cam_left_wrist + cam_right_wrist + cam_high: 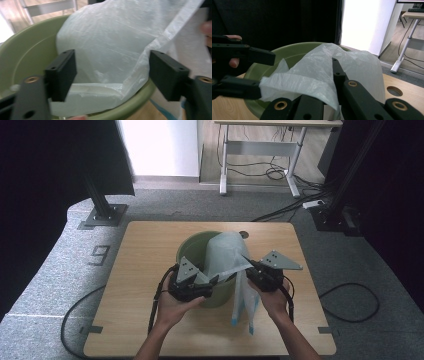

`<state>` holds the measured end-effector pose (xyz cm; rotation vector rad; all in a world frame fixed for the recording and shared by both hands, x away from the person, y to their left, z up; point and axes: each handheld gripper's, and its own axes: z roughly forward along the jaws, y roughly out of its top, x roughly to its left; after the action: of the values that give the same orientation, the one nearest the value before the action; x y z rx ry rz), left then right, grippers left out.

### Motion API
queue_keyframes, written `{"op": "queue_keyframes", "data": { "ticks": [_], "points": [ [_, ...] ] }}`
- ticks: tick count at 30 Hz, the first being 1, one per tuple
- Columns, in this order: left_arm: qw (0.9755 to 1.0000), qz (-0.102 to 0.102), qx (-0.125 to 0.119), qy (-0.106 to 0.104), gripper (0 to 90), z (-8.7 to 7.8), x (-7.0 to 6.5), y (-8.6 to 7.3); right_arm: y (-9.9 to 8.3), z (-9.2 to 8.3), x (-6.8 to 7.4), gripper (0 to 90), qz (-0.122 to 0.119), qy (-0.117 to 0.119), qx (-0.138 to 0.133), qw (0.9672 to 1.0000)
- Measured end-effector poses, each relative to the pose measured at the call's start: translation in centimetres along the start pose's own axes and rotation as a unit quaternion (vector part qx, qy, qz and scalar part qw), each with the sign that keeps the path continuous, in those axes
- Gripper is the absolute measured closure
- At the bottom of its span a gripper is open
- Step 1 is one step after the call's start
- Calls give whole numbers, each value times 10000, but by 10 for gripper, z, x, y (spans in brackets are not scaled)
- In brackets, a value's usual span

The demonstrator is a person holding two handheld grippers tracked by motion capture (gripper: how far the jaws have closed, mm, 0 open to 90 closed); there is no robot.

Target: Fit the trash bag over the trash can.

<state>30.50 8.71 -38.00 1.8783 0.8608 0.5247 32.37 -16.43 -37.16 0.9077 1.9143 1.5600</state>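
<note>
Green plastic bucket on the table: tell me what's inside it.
A white translucent plastic bag sits partly inside the round green plastic bucket, its edge draped over the near rim. Bare green inner wall shows beside it. The bucket's bottom and anything beneath the bag are covered.

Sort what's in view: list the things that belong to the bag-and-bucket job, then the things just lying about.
In the job:
- white plastic bag, draped into and over the bucket
- green bucket
- right gripper, shut on the bag's edge
- left gripper, open at the bucket's rim

Lying about:
- desk at the back
- floor cables
- black stand
</note>
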Motion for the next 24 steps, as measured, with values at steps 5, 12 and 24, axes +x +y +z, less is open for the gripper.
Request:
{"op": "queue_keyframes", "data": {
  "ticks": [5, 12, 24],
  "points": [
    [10000, -11, 9, -70, 442, 1, -1, 0, -2, -4, -1, 876, 32, 112, -41, 9999],
    [9999, -36, -12, -154, 630, 3, 1, 0, -6, -13, -4, 793, 151, 254, -89, 9995],
    [9996, -66, -118, -233, 791, 2, 6, -4, -53, -43, 14, 419, 71, 138, -131, 9998]
  ]
}}
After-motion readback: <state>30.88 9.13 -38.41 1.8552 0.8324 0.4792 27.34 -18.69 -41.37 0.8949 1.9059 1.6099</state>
